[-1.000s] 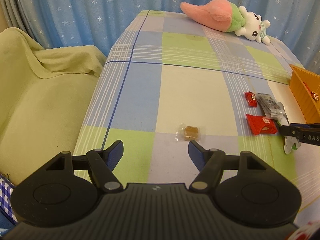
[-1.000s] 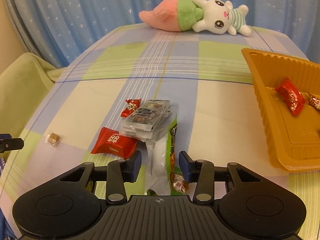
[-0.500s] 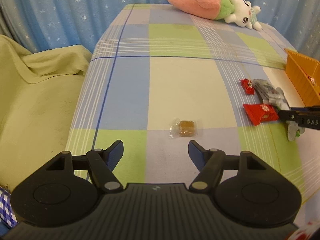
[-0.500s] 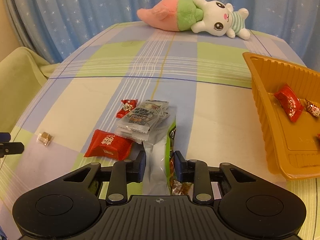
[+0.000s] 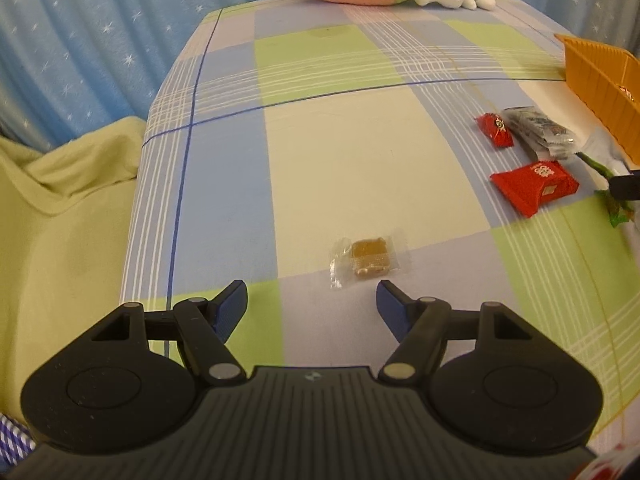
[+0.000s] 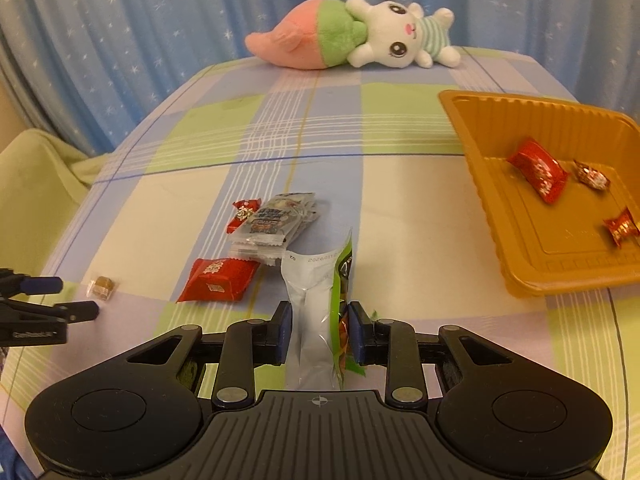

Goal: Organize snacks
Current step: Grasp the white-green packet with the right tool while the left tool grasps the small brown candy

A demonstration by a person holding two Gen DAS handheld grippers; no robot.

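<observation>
A small brown candy in a clear wrapper (image 5: pixel 366 258) lies on the checked tablecloth, just ahead of my left gripper (image 5: pixel 312 292). That gripper is open, and the candy sits nearer its right finger. My right gripper (image 6: pixel 320 316) is shut on a white-and-green snack packet (image 6: pixel 310 280), which stands on edge between the pads. Beyond it lie a red packet (image 6: pixel 218 280), a stack of silver packets (image 6: pixel 276 224) and a small red candy (image 6: pixel 242 214). The orange tray (image 6: pixel 500 128) at the right holds a red bar (image 6: pixel 538 170) and two small wrapped candies.
A pink, green and white plush toy (image 6: pixel 352 38) lies at the table's far edge before a blue starred curtain. A seat under a pale green cover (image 5: pixel 60 240) stands close against the table's left side. The tray's wall (image 5: pixel 600 80) shows at the far right of the left wrist view.
My right gripper's jaws closed onto the white-and-green packet and tipped it up on edge. My left gripper sank toward the clear-wrapped candy and rolled; its jaws stayed as wide.
</observation>
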